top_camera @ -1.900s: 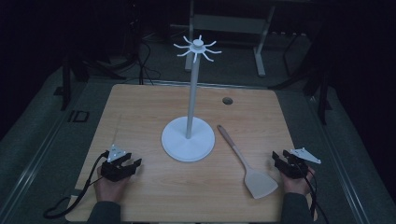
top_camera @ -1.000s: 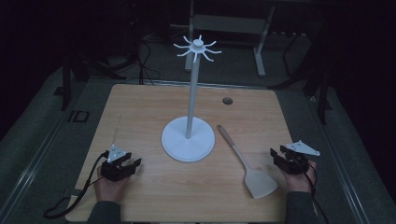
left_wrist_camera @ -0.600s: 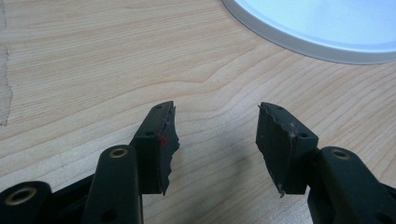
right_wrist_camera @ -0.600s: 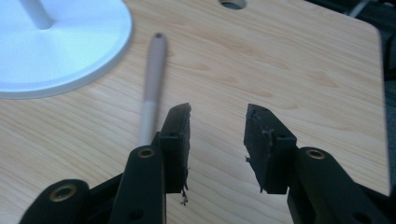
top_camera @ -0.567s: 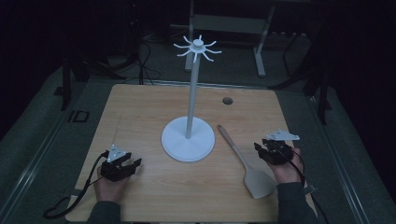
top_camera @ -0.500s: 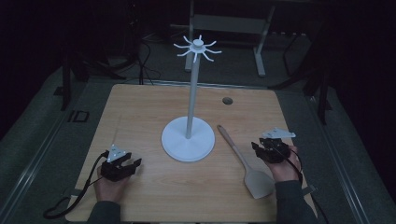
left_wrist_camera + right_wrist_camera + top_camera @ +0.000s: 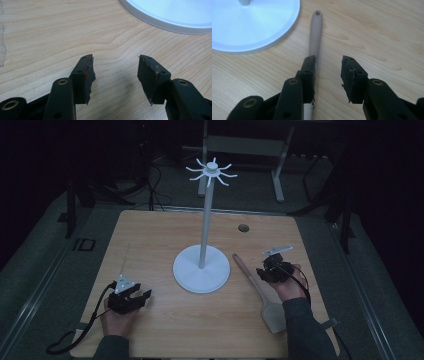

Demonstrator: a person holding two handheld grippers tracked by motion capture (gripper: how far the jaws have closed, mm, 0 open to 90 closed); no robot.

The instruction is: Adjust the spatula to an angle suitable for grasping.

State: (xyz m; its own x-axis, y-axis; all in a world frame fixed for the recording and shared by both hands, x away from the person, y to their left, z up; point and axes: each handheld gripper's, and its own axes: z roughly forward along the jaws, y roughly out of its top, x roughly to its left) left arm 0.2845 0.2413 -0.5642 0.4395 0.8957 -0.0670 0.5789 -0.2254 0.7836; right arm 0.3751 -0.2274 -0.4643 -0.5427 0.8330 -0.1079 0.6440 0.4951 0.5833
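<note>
Nearest, at the left edge of the surface point(image 7: 150, 235), the left tool point(image 7: 131, 299) rests low with its jaws spread on nothing, the hand point(image 7: 116, 322) behind it and the forearm coming in from the near side. To the right, the spatula point(image 7: 260, 292) lies flat, blade near and handle angled far-left toward the white hook stand point(image 7: 202, 270); it looks light, stiff and fairly smooth, best pinched mid-handle. The right tool point(image 7: 328, 65) hovers there with jaws apart, one jaw over the handle, not yet straddling it, pointed forward and down.
</note>
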